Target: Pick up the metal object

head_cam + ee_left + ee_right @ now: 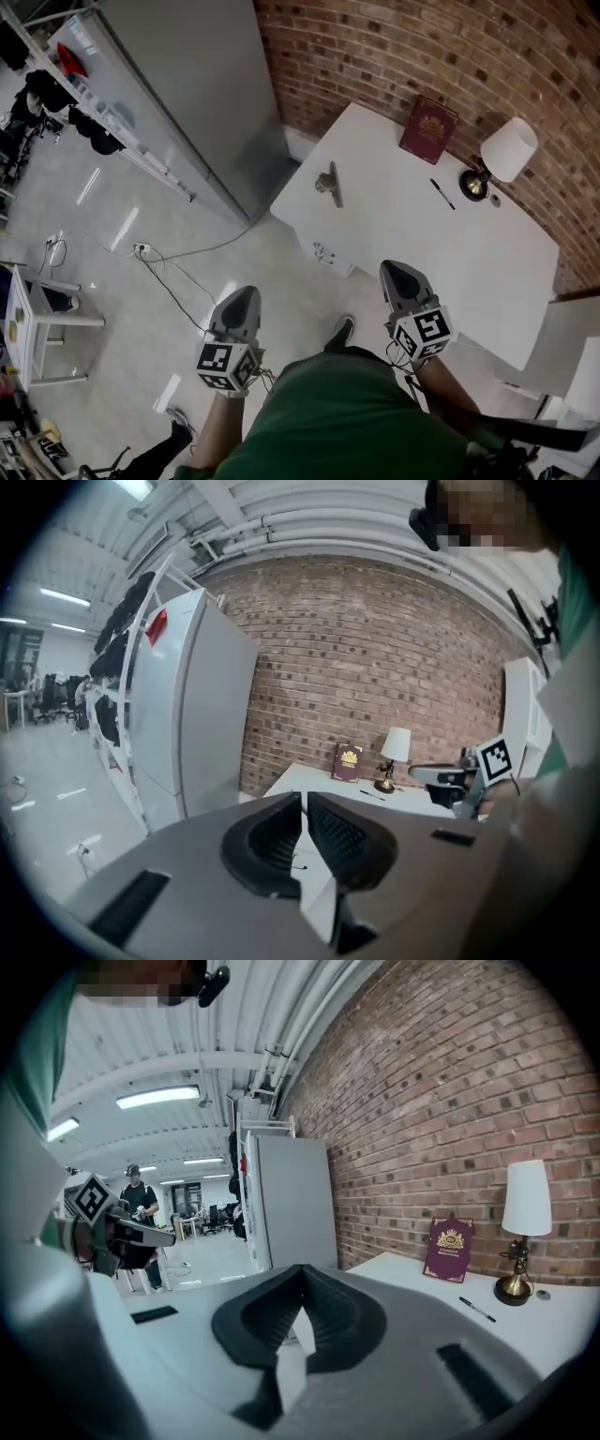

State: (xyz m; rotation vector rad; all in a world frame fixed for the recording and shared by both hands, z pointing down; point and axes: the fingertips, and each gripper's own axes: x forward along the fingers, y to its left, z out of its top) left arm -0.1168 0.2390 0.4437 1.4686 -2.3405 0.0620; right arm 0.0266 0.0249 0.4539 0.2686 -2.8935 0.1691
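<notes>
- Closest in, a green shirt (347, 422) fills the bottom of the head view, with one dark shoe (342, 331) on the grey floor just beyond it.
- Left gripper (242, 298) hangs over the floor, left of the table. Its jaws are pressed together with nothing between them.
- Right gripper (398, 272) shows over the near edge of the white table (403, 225). Its jaw tips meet too, and it is empty.
- A cable (178, 281) trails across the floor on the left.
- There's the metal object (330, 184), lying flat on the table's left end, close to the left edge. It is untouched and well apart from both grippers.
- Further right lies a black pen (442, 193), between the metal object and the lamp.
- At the far side, a dark red book (428, 128) is by the brick wall (394, 47), and to its right stands a brass lamp (502, 155) with a white shade.
- Far left stands a tall white cabinet (187, 84).
</notes>
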